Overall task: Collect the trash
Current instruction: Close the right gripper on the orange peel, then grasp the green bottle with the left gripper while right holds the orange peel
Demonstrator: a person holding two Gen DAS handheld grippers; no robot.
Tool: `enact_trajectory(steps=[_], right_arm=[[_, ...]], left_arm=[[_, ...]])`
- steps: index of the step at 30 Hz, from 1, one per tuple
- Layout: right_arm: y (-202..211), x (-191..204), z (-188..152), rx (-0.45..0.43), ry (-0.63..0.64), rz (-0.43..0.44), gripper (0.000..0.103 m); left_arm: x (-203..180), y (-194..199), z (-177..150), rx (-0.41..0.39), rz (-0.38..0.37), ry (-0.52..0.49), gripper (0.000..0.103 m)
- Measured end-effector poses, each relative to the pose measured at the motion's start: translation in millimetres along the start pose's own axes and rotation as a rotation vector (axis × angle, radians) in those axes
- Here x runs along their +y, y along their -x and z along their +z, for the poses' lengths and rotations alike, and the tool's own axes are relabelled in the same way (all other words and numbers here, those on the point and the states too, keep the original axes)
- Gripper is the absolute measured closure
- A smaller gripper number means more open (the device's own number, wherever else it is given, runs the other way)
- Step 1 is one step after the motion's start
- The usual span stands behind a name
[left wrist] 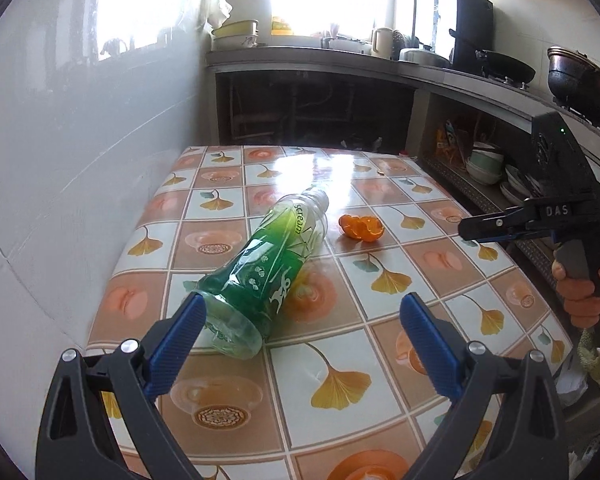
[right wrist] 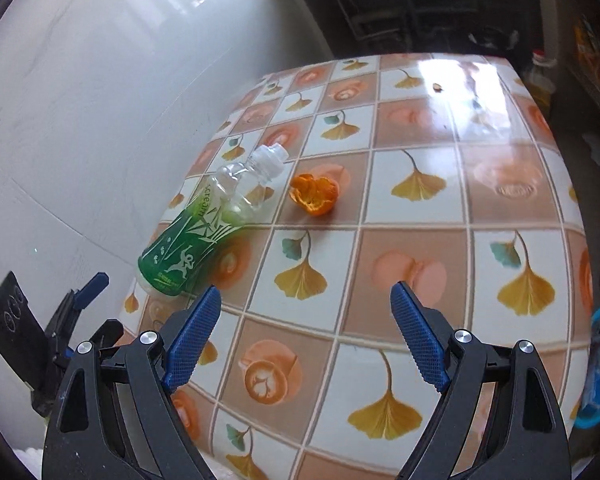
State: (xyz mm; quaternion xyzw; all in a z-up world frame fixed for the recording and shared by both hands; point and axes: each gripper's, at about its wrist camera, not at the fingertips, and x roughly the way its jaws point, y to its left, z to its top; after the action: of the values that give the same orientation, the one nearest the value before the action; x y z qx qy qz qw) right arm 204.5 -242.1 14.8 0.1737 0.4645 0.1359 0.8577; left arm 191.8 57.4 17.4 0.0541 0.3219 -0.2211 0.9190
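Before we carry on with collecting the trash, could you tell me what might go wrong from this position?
1. The bottle lies on its side on the glossy tablecloth; a push from the open left gripper, one finger already beside its base, may roll it away.
2. It looks uncapped, so leftover liquid could spill.
3. The orange peel is thin and curled; the open right gripper might crush or miss it.
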Motion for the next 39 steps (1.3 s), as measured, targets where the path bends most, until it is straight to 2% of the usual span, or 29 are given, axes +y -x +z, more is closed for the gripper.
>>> enact_trajectory(steps=[2,4,9,13,15,25,30,33,39], right_arm=[[-15,5,11,0.006,0.057,-0.033,0.02],[-33,4,23,0.026,0.075,-0.035,0.026],[-67,-16,55,0.052,0.015,-0.059,0.046],[-93,-29,71,0.081,0.001,-0.083,0.056],[-103,-28,72,0.099,0.019,-0.089,0.065],[-126,7,73,0.105,0.192,-0.141,0.076],[-131,22,66,0.107,0.271,-0.174,0.091],[-126,20,63,0.104,0.26,-0.167,0.096],[-112,3,55,0.116,0.16,-0.114,0.098]], left_arm=[[4,-6,1,0.006,-0.016,0.026,0.008],[8,-12,2,0.011,-0.011,0.033,0.008],[20,-23,2,0.023,-0.005,0.071,0.008],[26,-25,-1,0.028,-0.01,0.089,0.008],[28,-27,-1,0.024,-0.012,0.09,0.008],[25,-34,5,0.007,-0.01,0.078,0.008],[24,-33,6,-0.001,-0.005,0.078,0.008],[21,-34,7,0.0,-0.001,0.068,0.008],[17,-34,6,-0.009,0.017,0.038,0.008]])
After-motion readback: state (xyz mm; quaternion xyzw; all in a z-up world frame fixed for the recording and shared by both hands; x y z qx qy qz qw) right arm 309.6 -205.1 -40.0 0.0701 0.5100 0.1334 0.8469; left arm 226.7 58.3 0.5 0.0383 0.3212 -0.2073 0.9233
